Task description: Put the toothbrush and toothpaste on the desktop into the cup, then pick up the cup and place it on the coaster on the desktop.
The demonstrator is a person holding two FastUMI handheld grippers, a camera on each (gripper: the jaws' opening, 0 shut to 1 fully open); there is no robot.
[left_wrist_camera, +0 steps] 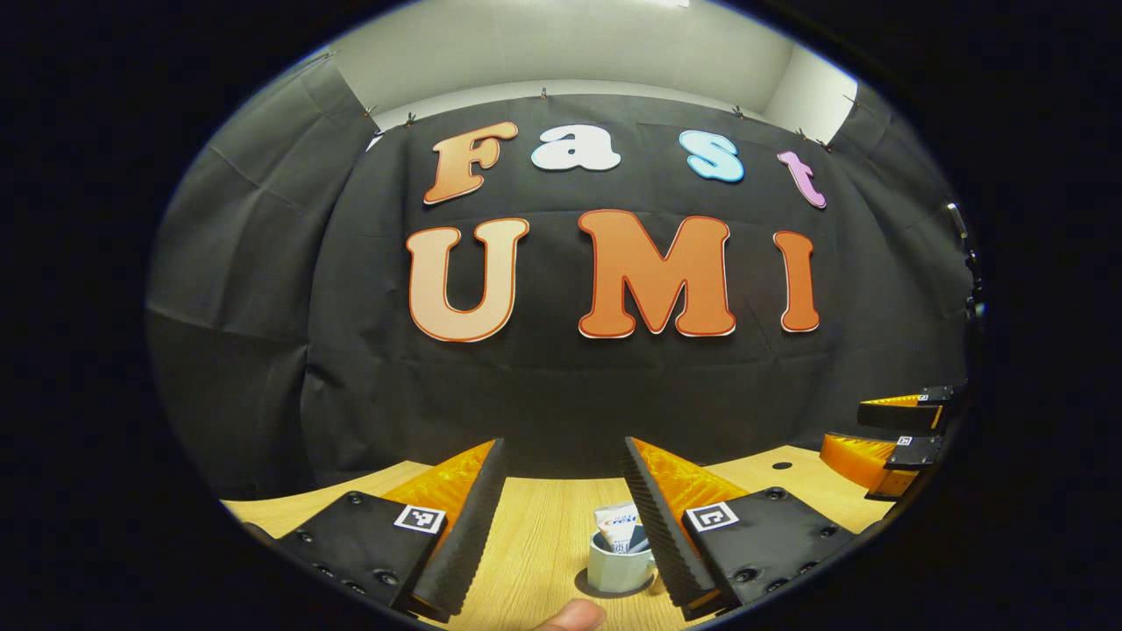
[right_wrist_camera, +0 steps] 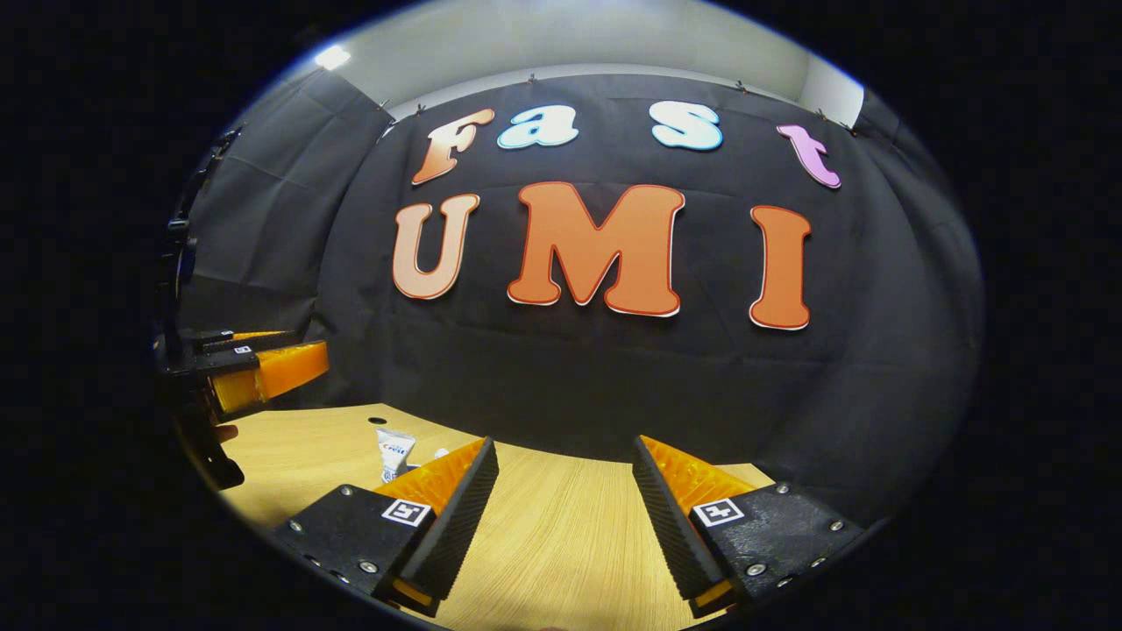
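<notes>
A pale cup (left_wrist_camera: 616, 570) stands upright on the wooden desktop (left_wrist_camera: 543, 526), low between the fingers of my left gripper (left_wrist_camera: 564, 447). That gripper is open and holds nothing; the cup is closer to its right finger. A white toothpaste tube (left_wrist_camera: 621, 526) sticks up out of the cup. A dark patch (left_wrist_camera: 585, 584) lies at the cup's base; coaster or shadow, I cannot tell. In the right gripper view my right gripper (right_wrist_camera: 564, 443) is open over bare desktop (right_wrist_camera: 561, 535), and the toothpaste tube (right_wrist_camera: 394, 454) rises just behind its left finger, which hides the cup.
A fingertip (left_wrist_camera: 570, 616) shows at the bottom edge of the left gripper view. The right gripper (left_wrist_camera: 843, 428) hangs at the far right there, above the desktop. The left gripper (right_wrist_camera: 307, 352) sits at the far left of the right gripper view. A small hole (left_wrist_camera: 781, 465) marks the desktop's back.
</notes>
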